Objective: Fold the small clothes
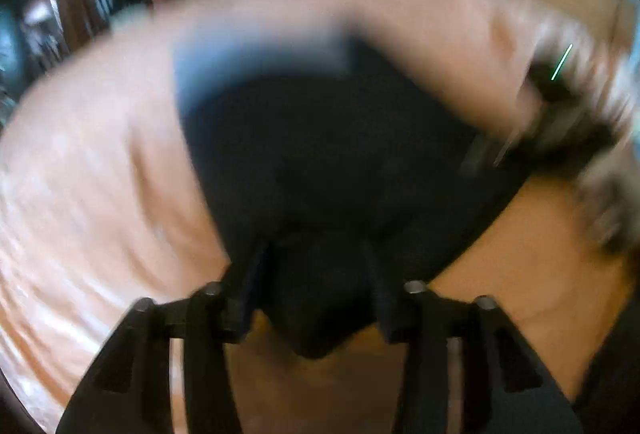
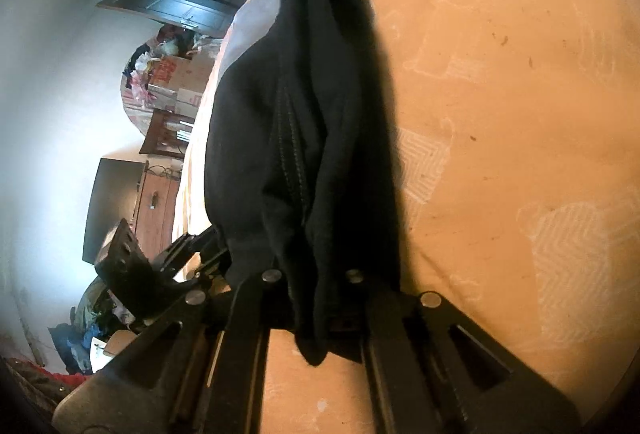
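Observation:
A black garment (image 1: 328, 154) hangs stretched between both grippers above an orange bedsheet (image 1: 80, 194). The left wrist view is smeared by motion. In it my left gripper (image 1: 316, 274) is shut on a bunched edge of the cloth, and a fold droops below the fingers. My right gripper (image 1: 560, 130) is a dark blur at the garment's far right corner. In the right wrist view my right gripper (image 2: 312, 282) is shut on the black garment (image 2: 280, 114), which hides its fingertips. My left gripper (image 2: 208, 242) holds the neighbouring corner at the lower left.
The orange bedsheet (image 2: 500, 94) with pale woven patches fills the right side. Beyond the bed's edge stand a wooden cabinet (image 2: 156, 202), a dark door (image 2: 172, 8), stacked boxes (image 2: 176, 82) and heaped clothes (image 2: 92, 318) on the floor.

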A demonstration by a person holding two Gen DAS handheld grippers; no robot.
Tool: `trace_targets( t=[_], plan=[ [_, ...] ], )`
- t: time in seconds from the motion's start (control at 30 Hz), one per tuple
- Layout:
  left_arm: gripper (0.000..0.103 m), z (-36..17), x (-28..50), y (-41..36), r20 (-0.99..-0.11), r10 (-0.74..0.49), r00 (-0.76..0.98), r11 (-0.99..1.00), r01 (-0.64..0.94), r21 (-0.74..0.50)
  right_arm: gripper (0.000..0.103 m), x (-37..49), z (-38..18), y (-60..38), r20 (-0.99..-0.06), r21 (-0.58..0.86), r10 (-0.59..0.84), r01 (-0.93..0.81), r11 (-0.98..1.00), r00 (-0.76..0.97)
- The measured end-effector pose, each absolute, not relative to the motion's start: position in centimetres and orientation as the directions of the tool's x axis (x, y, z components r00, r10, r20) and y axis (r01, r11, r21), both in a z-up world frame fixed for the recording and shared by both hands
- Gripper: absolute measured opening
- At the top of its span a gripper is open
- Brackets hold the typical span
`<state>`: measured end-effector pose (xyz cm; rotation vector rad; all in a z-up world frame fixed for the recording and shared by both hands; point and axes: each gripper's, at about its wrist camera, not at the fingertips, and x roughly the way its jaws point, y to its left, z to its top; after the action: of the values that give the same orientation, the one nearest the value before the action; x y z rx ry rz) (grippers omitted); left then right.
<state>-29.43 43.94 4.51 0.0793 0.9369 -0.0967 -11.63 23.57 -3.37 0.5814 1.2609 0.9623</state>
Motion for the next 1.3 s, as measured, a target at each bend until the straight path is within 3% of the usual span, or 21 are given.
trace_targets(
  t=[0.07, 0.13, 0.2, 0.27, 0.3, 0.37, 0.4, 0.5, 0.53, 0.7, 0.87, 1.0, 1.07, 1.2, 1.3],
  plan=[
    [0.050, 6.8, -29.6, 44.1, -0.811, -0.075, 0.581, 0.992, 0.126, -0.002, 0.000, -11.7, -3.4, 23.5, -0.512, 0.821, 0.859, -0.286, 0.494, 0.015],
    [0.027, 9.6, -30.0, 45.0, -0.752, -0.164, 0.638, 0.985, 0.151, -0.087, 0.000, -11.5, -3.7, 23.6, -0.491, 0.833, 0.871, -0.287, 0.474, 0.013],
    [0.026, 13.3, -29.4, 46.2, -0.656, -0.164, 0.737, 0.986, 0.138, -0.092, 0.000, -11.7, -3.9, 23.1, -0.484, 0.836, 0.875, -0.291, 0.466, 0.012],
    [0.026, 14.3, -27.6, 47.1, -0.623, -0.168, 0.764, 0.986, 0.137, -0.098, 0.000, -11.7, -3.7, 23.2, -0.482, 0.836, 0.876, -0.294, 0.464, 0.013],
    [0.030, 13.2, -25.4, 47.5, -0.643, -0.133, 0.754, 0.990, 0.125, -0.058, 0.000, -11.7, -3.7, 23.2, -0.480, 0.837, 0.877, -0.294, 0.462, 0.012],
    [0.038, 7.7, -21.1, 47.9, -0.782, -0.036, 0.622, 0.993, 0.108, 0.040, 0.000, -11.8, -3.5, 23.7, -0.477, 0.838, 0.879, -0.295, 0.459, 0.009],
    [0.044, 5.6, -20.3, 48.0, -0.809, -0.045, 0.586, 0.993, 0.117, 0.030, 0.000, -11.8, -3.3, 24.1, -0.474, 0.840, 0.880, -0.297, 0.455, 0.008],
    [0.039, 6.2, -19.8, 47.7, -0.796, -0.073, 0.601, 0.987, 0.158, 0.029, 0.000, -11.8, -3.5, 24.0, -0.464, 0.844, 0.886, -0.301, 0.444, 0.006],
    [0.026, 7.6, -19.3, 47.9, -0.771, -0.107, 0.628, 0.986, 0.166, -0.002, 0.000, -11.7, -3.8, 23.5, -0.460, 0.845, 0.888, -0.305, 0.439, 0.006],
    [0.023, 11.7, -13.6, 51.1, -0.662, -0.101, 0.742, 0.992, 0.129, -0.006, 0.000, -11.5, -4.2, 22.8, -0.446, 0.850, 0.895, -0.313, 0.424, 0.003],
    [0.031, 3.6, -6.7, 54.1, -0.821, -0.022, 0.571, 0.998, 0.068, 0.020, 0.000, -11.4, -4.6, 22.4, -0.421, 0.864, 0.907, -0.307, 0.399, -0.004],
    [0.026, 5.0, -8.5, 52.4, -0.803, 0.049, 0.593, 0.992, 0.068, 0.110, 0.000, -11.6, -4.4, 22.5, -0.420, 0.866, 0.908, -0.302, 0.399, -0.005],
    [0.025, 6.3, -10.4, 52.3, -0.798, 0.020, 0.603, 0.995, 0.066, 0.075, 0.000, -11.7, -4.2, 22.5, -0.424, 0.864, 0.906, -0.298, 0.405, 0.000],
    [0.044, 10.3, -19.7, 53.1, -0.765, -0.050, 0.642, 0.998, -0.002, -0.066, 0.000, -12.6, -3.3, 22.4, -0.464, 0.835, 0.885, -0.314, 0.451, 0.039],
    [0.047, 10.7, -26.5, 52.8, -0.777, -0.056, 0.627, 0.996, -0.018, -0.086, 0.010, -14.2, -1.3, 22.1, -0.554, 0.753, 0.823, -0.346, 0.560, 0.125]
  ],
)
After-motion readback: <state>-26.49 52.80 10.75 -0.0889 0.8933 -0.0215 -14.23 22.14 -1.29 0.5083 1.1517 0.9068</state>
